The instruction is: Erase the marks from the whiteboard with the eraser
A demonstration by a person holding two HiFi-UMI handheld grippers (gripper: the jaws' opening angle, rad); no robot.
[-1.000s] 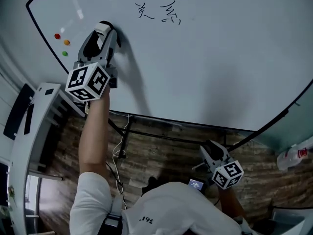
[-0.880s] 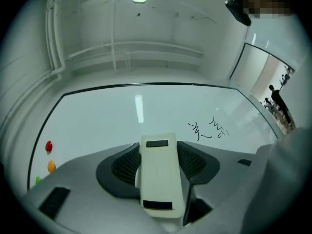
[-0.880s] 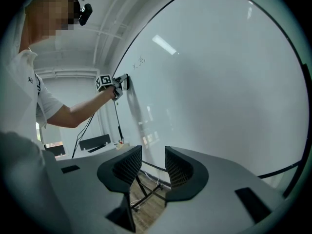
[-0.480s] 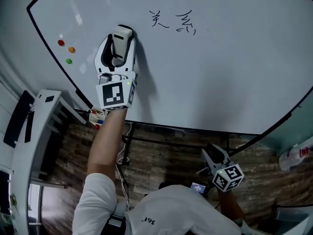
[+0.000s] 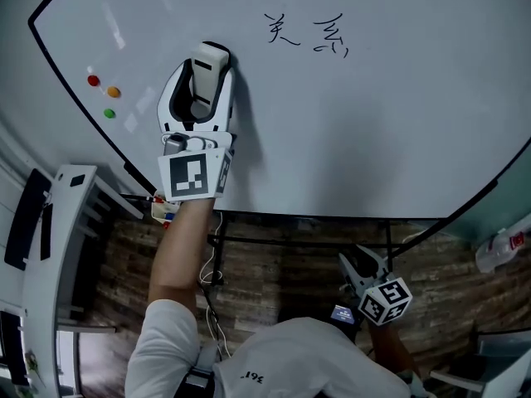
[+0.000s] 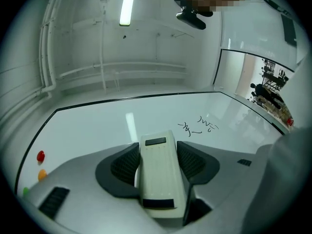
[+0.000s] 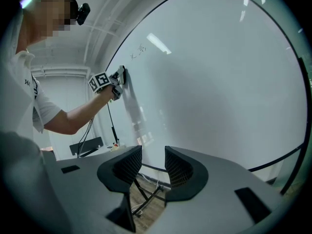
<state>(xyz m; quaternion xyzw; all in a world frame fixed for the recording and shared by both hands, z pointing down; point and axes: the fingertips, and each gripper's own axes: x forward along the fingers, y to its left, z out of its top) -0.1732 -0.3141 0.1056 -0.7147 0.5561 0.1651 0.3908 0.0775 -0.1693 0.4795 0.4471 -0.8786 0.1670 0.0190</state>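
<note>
Left claw (image 5: 204, 75) clamps the eraser (image 6: 158, 174) against whiteboard (image 5: 373, 131).

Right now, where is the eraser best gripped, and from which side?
By its two long sides, coming from its rear end, as the left gripper holds the eraser: the narrow, flat-sided block fits between the pads, leaving its far end free for the whiteboard.

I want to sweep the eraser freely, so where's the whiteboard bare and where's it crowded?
Bare: the whiteboard right of the eraser and below the marks, down to its lower edge. Crowded: the left edge, with three coloured magnets.
</note>
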